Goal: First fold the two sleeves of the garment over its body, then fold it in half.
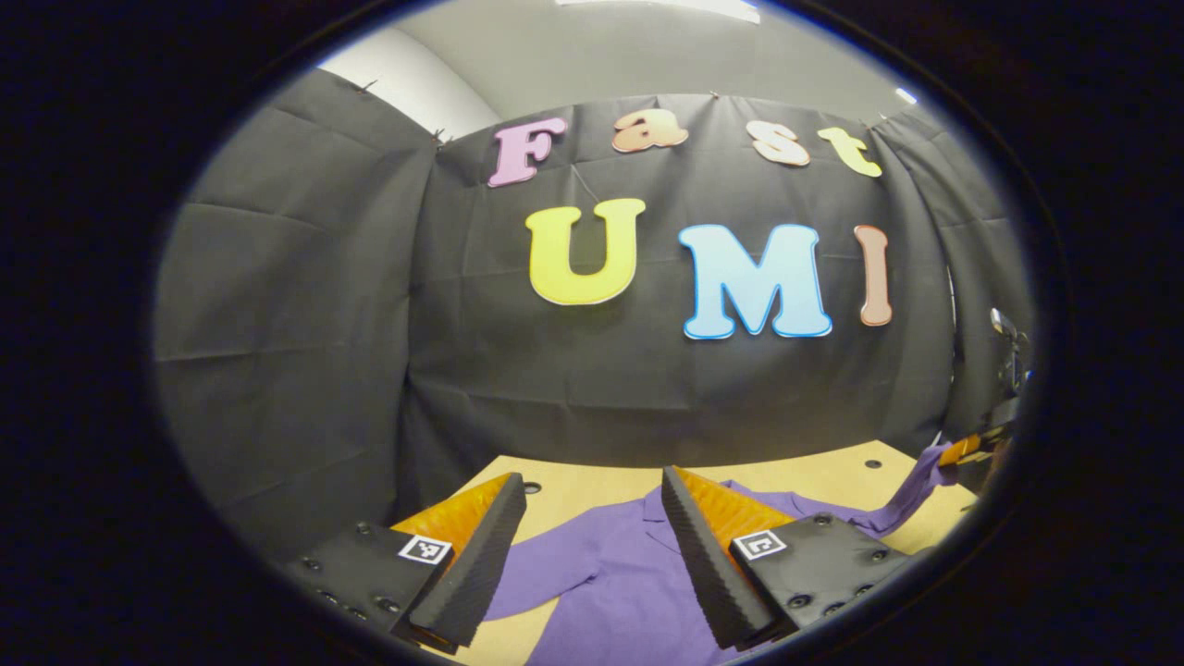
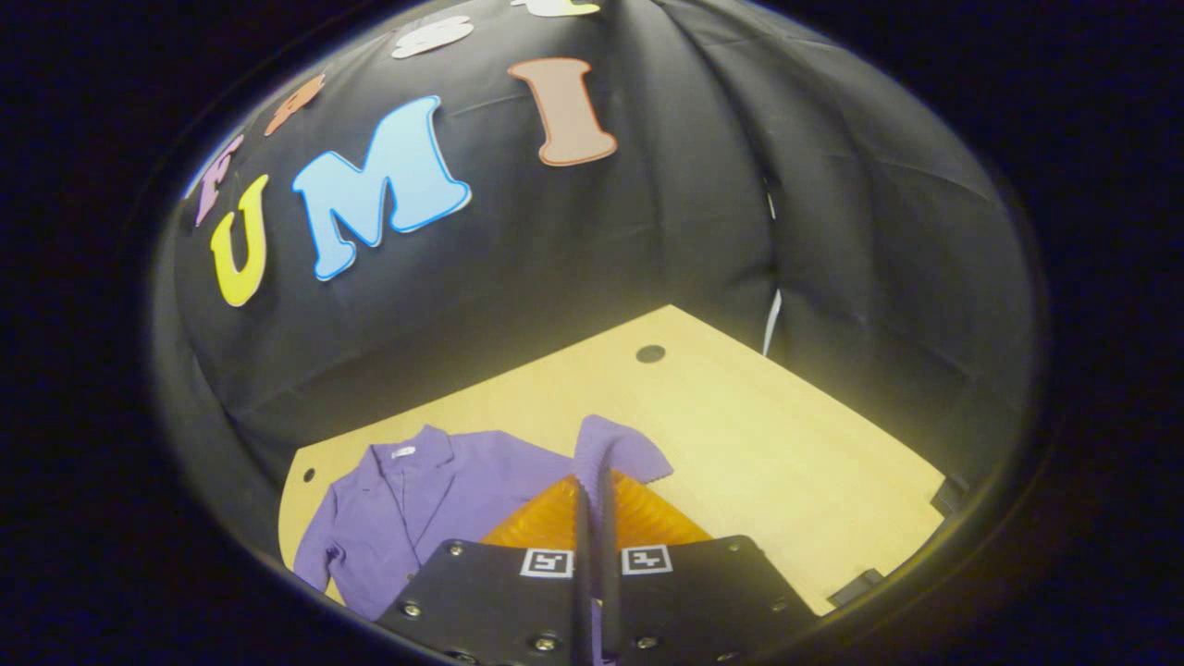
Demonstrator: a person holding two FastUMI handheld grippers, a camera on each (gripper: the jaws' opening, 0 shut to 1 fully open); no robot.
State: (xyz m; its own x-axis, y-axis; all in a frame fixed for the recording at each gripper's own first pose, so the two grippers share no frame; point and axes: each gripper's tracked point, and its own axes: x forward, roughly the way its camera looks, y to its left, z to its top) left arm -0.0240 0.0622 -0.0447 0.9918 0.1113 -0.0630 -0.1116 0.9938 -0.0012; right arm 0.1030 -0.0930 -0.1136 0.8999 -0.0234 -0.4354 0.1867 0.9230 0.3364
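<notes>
A purple collared garment (image 2: pixel 416 509) lies flat on the light wooden table (image 2: pixel 786 444), collar toward the back wall. In the right gripper view my right gripper (image 2: pixel 595 481) is shut on the garment's sleeve (image 2: pixel 620 449), whose cuff stands up out of the closed fingers above the table. In the left gripper view my left gripper (image 1: pixel 592 518) hangs open above the garment (image 1: pixel 610 583) with nothing between its fingers. At the far right of that view the lifted sleeve (image 1: pixel 911 495) stretches up to the other gripper (image 1: pixel 980 449).
Black cloth walls close the booth behind and beside the table. The table top has small round holes (image 2: pixel 650 353) near its back edge. Bare wood (image 2: pixel 814 481) lies to the right of the garment.
</notes>
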